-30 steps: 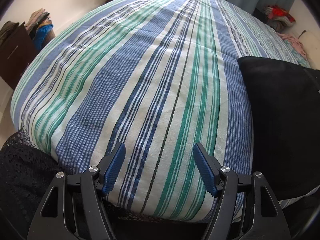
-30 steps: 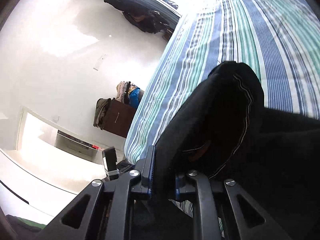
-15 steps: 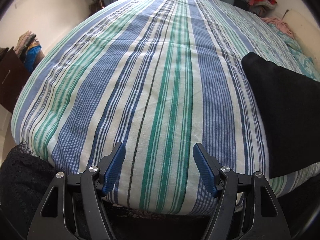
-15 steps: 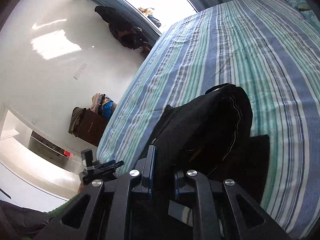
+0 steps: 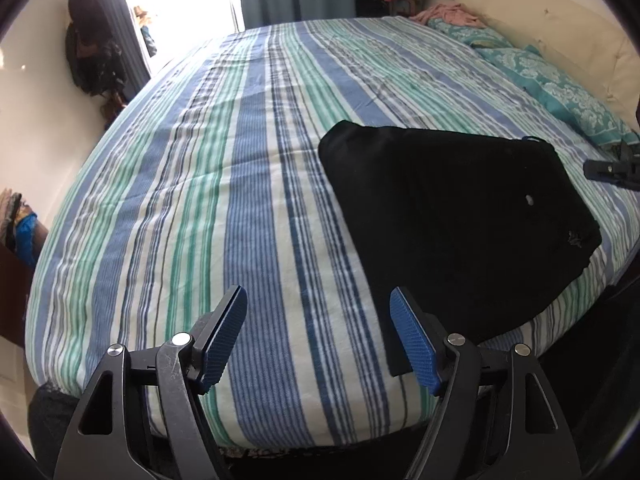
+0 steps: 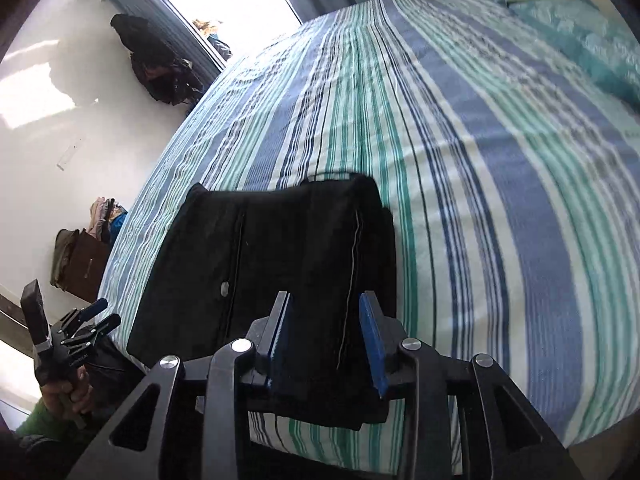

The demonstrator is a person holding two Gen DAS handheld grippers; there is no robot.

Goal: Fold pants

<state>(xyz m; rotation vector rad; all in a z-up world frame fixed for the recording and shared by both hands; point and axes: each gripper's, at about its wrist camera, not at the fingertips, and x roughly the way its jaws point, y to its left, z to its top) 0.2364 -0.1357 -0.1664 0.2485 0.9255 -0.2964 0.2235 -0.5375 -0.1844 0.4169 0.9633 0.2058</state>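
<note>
Right hand-held gripper [image 6: 326,336] parted around folded black pants [image 6: 264,264] on striped bed [image 6: 480,168], left hand-held gripper [image 5: 318,334] wide, beside them.

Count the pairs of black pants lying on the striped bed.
1. The folded black pants lie near the bed's front edge, between the open right gripper fingers. Nothing else dark lies on the visible bedspread.
</note>
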